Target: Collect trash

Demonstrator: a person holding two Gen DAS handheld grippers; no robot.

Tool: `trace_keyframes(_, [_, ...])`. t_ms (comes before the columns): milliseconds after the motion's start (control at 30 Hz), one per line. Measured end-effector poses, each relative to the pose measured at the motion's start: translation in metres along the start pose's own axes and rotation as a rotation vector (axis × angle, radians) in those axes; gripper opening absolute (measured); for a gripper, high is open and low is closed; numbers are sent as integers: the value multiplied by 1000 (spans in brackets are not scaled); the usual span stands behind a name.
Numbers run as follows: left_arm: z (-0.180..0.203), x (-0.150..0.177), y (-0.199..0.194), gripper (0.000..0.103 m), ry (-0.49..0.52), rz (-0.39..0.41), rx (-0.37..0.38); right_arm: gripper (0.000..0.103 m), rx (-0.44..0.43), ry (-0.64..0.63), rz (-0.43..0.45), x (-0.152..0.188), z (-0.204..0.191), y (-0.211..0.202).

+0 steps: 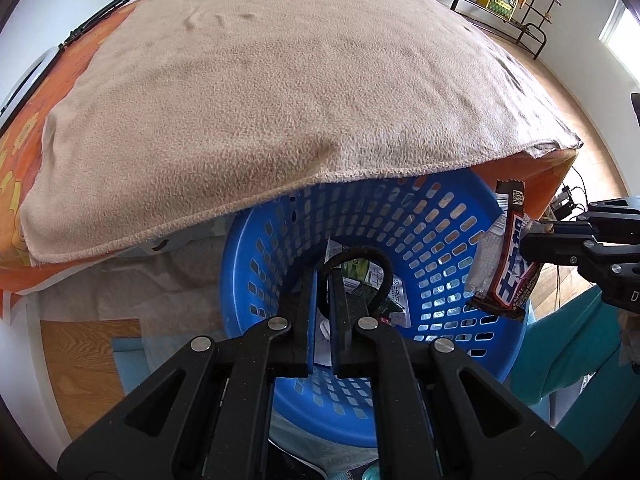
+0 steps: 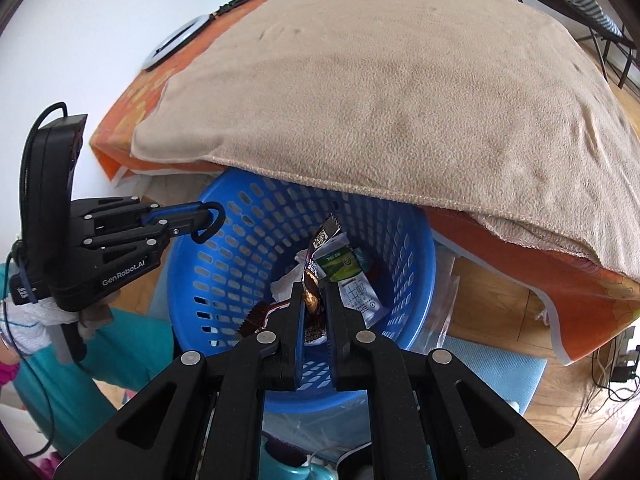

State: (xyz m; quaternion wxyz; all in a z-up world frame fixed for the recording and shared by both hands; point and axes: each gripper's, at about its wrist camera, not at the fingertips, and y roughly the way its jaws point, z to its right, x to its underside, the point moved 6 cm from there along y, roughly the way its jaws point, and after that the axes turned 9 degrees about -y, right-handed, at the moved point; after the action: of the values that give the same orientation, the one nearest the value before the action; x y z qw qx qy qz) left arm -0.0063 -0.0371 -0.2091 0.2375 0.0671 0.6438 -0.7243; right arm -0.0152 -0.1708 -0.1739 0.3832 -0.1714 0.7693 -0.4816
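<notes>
A blue slotted basket (image 1: 436, 216) stands on the floor under the bed's edge; it also shows in the right wrist view (image 2: 240, 240). My left gripper (image 1: 323, 276) is shut on a black hair tie (image 1: 360, 254) and holds it over the basket; from the right wrist view the hair tie (image 2: 210, 224) hangs at the fingertips. My right gripper (image 2: 313, 292) is shut on a brown candy wrapper (image 2: 310, 300), held above the basket; in the left wrist view the wrapper (image 1: 510, 256) hangs over the basket's right rim. Green and white packets (image 2: 348, 276) and crumpled paper (image 2: 286, 282) lie inside.
A beige blanket (image 1: 280, 92) over an orange sheet (image 2: 540, 256) covers the bed and overhangs the basket. A wooden floor (image 1: 80, 360) and a light blue mat (image 2: 492, 376) lie around it. Black racks (image 1: 532, 8) stand at the far right. Cables (image 2: 608, 376) lie on the floor.
</notes>
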Motion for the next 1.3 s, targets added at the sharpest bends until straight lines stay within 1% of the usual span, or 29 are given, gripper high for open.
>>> trace_keyframes(133, [4, 0, 1, 3, 14, -1, 0, 8, 3, 5, -6, -1, 2, 2])
trace_keyframes(200, [4, 0, 1, 3, 14, -3, -2, 11, 12, 5, -13, -2, 2, 4])
trace_keyframes(367, [1, -1, 3, 3, 7, -3, -8, 14, 21, 14, -25, -2, 3, 6])
trace_keyframes(400, [0, -1, 3, 5, 5, -3, -8, 15, 24, 15, -26, -2, 4, 6])
trace_keyframes(467, [-1, -1, 3, 10, 1, -3, -8, 22, 26, 17, -26, -2, 4, 6])
trace_keyframes(500, [-1, -1, 3, 17, -1, -2, -8, 25, 28, 16, -26, -2, 4, 6])
trace_keyframes(533, [-1, -1, 2, 24, -2, 0, -7, 30, 30, 16, -25, -2, 4, 6])
trace_keyframes(567, [-1, -1, 2, 27, -4, 4, -7, 34, 32, 16, -23, -2, 4, 6])
trace_keyframes(600, [-1, -2, 1, 28, -5, 8, -5, 35, 33, 15, -20, -3, 4, 6])
trace_keyframes(700, [-2, -3, -1, 28, -8, 13, -8, 39, 43, 12, -19, -3, 5, 5])
trace_keyframes(767, [-3, -4, -2, 30, -13, 15, -7, 47, 48, 15, -20, -3, 6, 5])
trace_keyframes(833, [-3, -6, -3, 39, -15, 20, -8, 51, 53, 18, -16, -3, 6, 4])
trace_keyframes(900, [-3, -8, -6, 45, -14, 34, -13, 52, 60, 19, -11, -3, 7, 3])
trace_keyframes(1000, [-4, -11, -11, 47, -14, 49, -20, 55, 73, 26, -6, -5, 10, 1])
trace_keyframes(1067, [-4, -14, -13, 52, -14, 58, -25, 58, 77, 32, 0, -6, 11, -1])
trace_keyframes(1133, [-4, -16, -16, 63, -11, 74, -35, 63, 91, 33, 7, -9, 12, -2])
trace_keyframes(1300, [-2, -21, -22, 64, -8, 95, -41, 64, 116, 36, 32, -15, 15, -9])
